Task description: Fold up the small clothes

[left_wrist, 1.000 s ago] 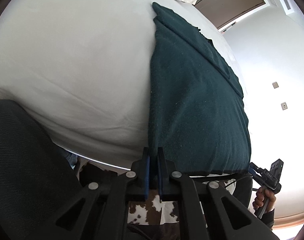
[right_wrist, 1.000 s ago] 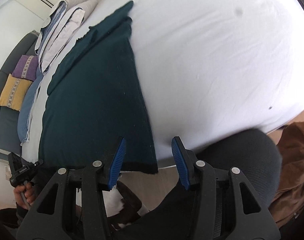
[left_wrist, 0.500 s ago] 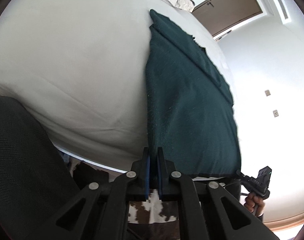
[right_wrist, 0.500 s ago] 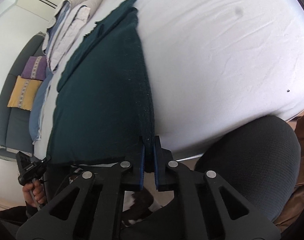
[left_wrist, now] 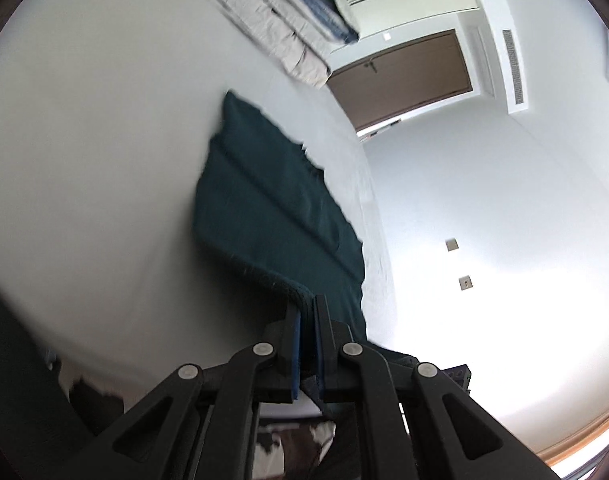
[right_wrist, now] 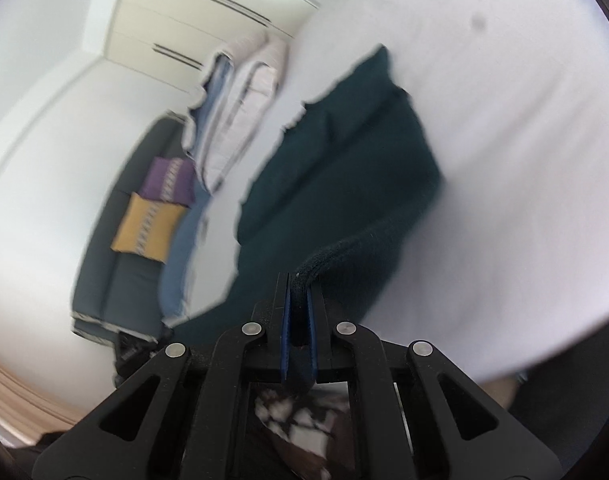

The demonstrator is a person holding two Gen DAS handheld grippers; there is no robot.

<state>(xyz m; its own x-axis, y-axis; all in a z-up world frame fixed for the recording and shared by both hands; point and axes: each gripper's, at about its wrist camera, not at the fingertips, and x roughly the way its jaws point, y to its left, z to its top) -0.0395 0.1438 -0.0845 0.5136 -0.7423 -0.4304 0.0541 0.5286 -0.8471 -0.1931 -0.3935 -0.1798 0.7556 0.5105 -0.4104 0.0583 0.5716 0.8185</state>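
1. Left tongs: jaws closed on the near hem of a dark green garment; the cloth edge sits pinched between the blue pads
2. Right tongs: jaws closed on the other near corner of the same garment; a rolled fold of cloth sticks up between the blue pads
3. The garment lies on a white bed sheet; its far end rests flat on the sheet toward 12 o'clock, while the near hem is lifted off the sheet where the tongs grip it
4. In the left wrist view the garment runs from the jaws toward 11 o'clock; a lengthwise crease shows along its middle
5. In the right wrist view the garment spreads from the jaws toward 1 o'clock; the raised hem curves off to 2 o'clock
6. A stack of folded laundry, pale and blue, sits at the far edge of the bed, at 11 o'clock from the garment in the right wrist view
7. A dark sofa stands beside the bed at 9 o'clock, with a purple cushion just above a yellow cushion
8. A brown door shows at 1 o'clock in the left wrist view
9. Both views are motion-blurred; fine cloth detail is not readable
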